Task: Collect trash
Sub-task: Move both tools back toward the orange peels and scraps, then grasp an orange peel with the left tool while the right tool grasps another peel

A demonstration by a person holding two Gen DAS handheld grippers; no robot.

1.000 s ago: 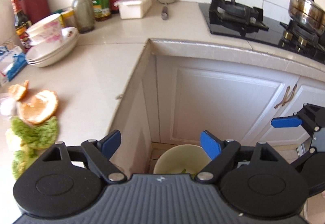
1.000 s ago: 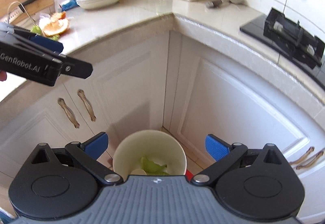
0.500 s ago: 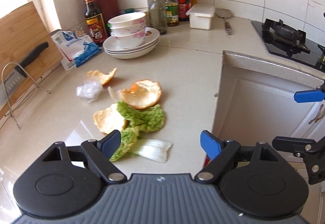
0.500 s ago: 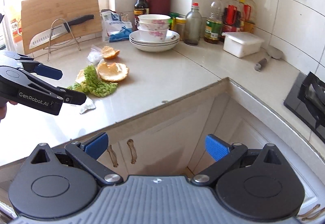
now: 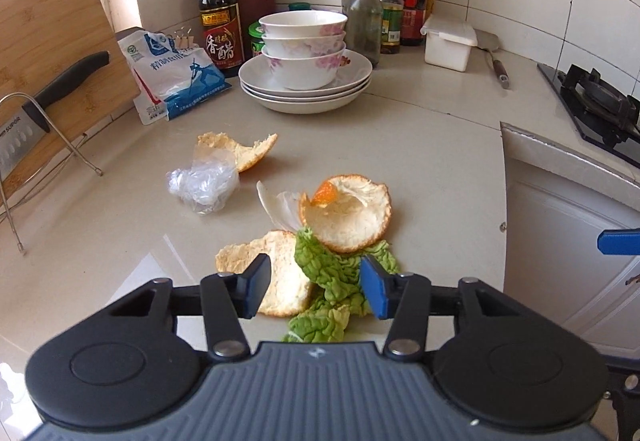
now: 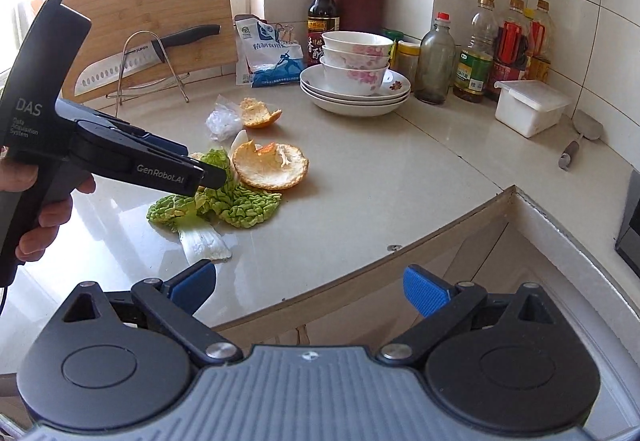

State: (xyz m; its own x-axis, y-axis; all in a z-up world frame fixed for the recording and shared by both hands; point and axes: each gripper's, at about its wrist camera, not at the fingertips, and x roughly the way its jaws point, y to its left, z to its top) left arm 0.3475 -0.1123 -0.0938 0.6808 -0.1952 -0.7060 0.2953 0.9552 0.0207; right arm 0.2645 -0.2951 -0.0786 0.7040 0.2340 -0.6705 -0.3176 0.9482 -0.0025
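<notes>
Scraps lie together on the counter: a large orange peel [image 5: 348, 217] [image 6: 270, 165], a nearer peel [image 5: 276, 277], green lettuce leaves [image 5: 340, 273] [image 6: 240, 205], a white stalk [image 6: 204, 241], a far peel [image 5: 240, 149] and a crumpled plastic wrap [image 5: 202, 185] [image 6: 220, 119]. My left gripper [image 5: 315, 289] [image 6: 208, 177] hovers low over the pile. Its jaws are closing, with the nearer peel and a lettuce leaf between the pads, and I see no pad pressing. My right gripper [image 6: 310, 289] stands open and empty over the counter's front edge. One of its blue pads [image 5: 618, 241] shows at the right.
Stacked bowls on plates [image 5: 304, 53] stand behind the scraps, beside a salt bag [image 5: 176, 81], bottles and a white box [image 5: 448, 45]. A knife on a wire rack [image 5: 40, 109] leans against a cutting board at left. The stove [image 5: 600, 101] is at right, with cabinet doors below.
Both views have swung from the bin on the floor up to the counter. The left gripper has moved in over the scraps and its jaws have narrowed around a peel and a leaf.
</notes>
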